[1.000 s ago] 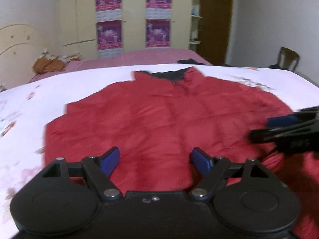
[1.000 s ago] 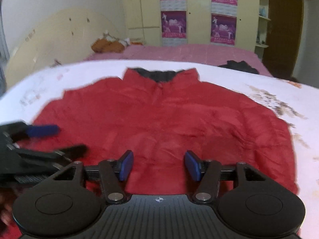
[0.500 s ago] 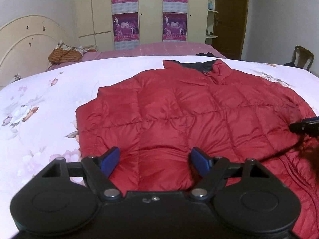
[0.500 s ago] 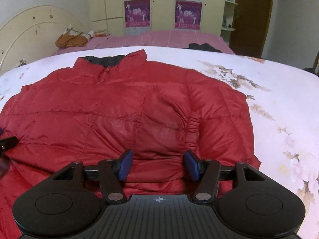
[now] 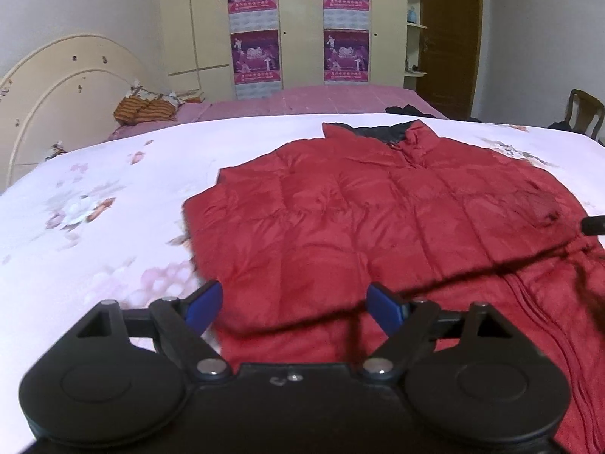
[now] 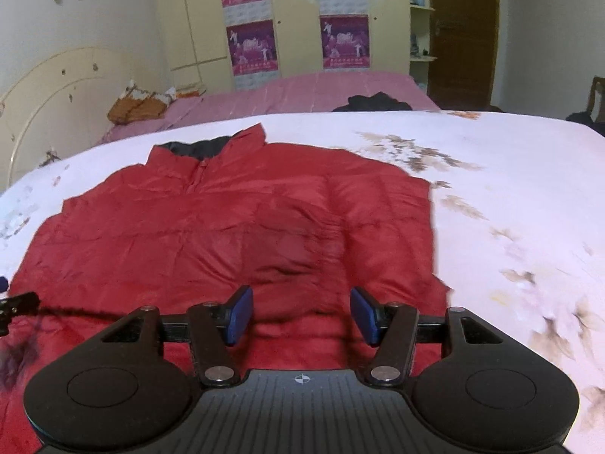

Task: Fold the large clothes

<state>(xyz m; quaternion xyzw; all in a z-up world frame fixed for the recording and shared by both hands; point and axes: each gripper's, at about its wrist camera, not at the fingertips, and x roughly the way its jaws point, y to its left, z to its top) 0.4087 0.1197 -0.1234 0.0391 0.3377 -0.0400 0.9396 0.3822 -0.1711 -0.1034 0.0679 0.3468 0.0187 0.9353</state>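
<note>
A large red quilted jacket [image 5: 378, 227] with a dark collar lies flat on the floral white bedsheet [image 5: 94, 234], collar at the far side. It also shows in the right wrist view [image 6: 227, 234]. My left gripper [image 5: 295, 306] is open and empty, hovering over the jacket's near left hem. My right gripper [image 6: 300, 314] is open and empty over the jacket's near right part. The right gripper's tip shows at the right edge of the left wrist view [image 5: 593, 224]; the left gripper's tip shows at the left edge of the right wrist view [image 6: 19, 302].
A second bed with a pink cover [image 5: 321, 100] stands behind, with a cream headboard [image 5: 68, 94], orange-striped clothes [image 5: 145, 108] and a dark garment [image 6: 372, 102]. A wardrobe with posters [image 5: 298, 26], a brown door [image 5: 450, 38] and a chair [image 5: 584, 111] are at the back.
Both grippers have moved apart, the left one to the jacket's left side and the right one to its right side. Both stayed open.
</note>
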